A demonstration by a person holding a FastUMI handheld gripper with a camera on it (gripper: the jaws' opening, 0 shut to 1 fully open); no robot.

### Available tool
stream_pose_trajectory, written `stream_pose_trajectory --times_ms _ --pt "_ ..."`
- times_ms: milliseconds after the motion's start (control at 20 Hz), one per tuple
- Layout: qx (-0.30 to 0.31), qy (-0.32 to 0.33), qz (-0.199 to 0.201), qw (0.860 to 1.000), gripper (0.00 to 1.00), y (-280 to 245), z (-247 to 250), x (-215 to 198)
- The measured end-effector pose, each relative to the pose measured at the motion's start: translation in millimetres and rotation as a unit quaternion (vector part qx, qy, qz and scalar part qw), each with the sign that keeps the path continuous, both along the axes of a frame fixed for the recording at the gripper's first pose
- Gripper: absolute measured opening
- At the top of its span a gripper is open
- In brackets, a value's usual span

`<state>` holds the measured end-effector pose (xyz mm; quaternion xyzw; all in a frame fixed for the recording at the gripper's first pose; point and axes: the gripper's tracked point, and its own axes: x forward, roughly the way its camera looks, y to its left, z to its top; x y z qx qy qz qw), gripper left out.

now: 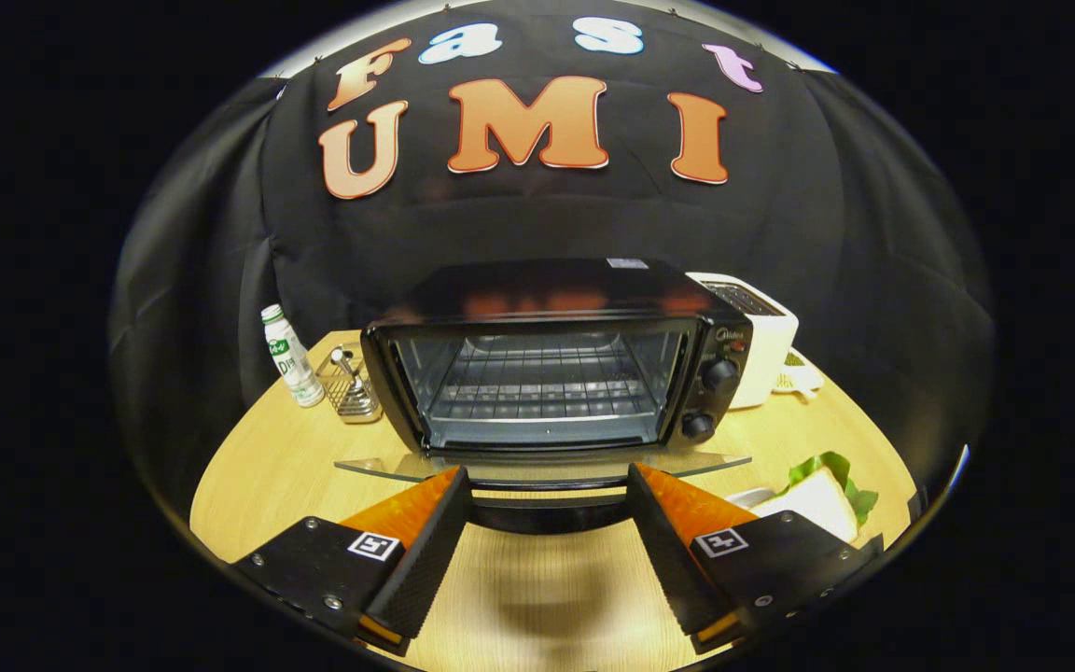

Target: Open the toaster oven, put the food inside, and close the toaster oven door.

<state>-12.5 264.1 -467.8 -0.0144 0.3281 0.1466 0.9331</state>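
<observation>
Standing at the far left of the wooden table [258, 476], a small bottle [291, 359] and a wire caddy [351, 387] sit just beside the toaster oven [547, 373], whose glass door [537, 464] already lies folded down flat, baring the rack [537, 387] inside. The gripper [549, 509] hangs just in front of that lowered door, its fingers spread wide and holding nothing, the door's handle lying between the tips. To the right of the oven stands a white toaster [761, 341], and nearer, just off the right finger, the sandwich [817, 499] with its green leaf waits on the table. Opening looks finished, so the loading step is in hand: the next move likely calls for swinging right, closing gently on the soft bread without crushing it, then carrying it over the door onto the rack.
</observation>
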Motion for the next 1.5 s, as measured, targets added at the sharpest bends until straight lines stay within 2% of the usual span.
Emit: stream_pose_trajectory --times_ms 350,900,1100,1250,1500 --pt "-0.007 0.021 0.003 1.0 0.99 -8 -36 -33" --pt "-0.013 0.073 -0.002 0.997 0.99 -13 -91 -59" --pt "-0.01 0.092 0.003 0.996 0.99 -18 -85 -68" --pt "0.003 0.086 0.001 0.996 0.99 -31 -61 -60" --pt "-0.012 0.085 0.028 0.996 0.99 -74 -22 -46"
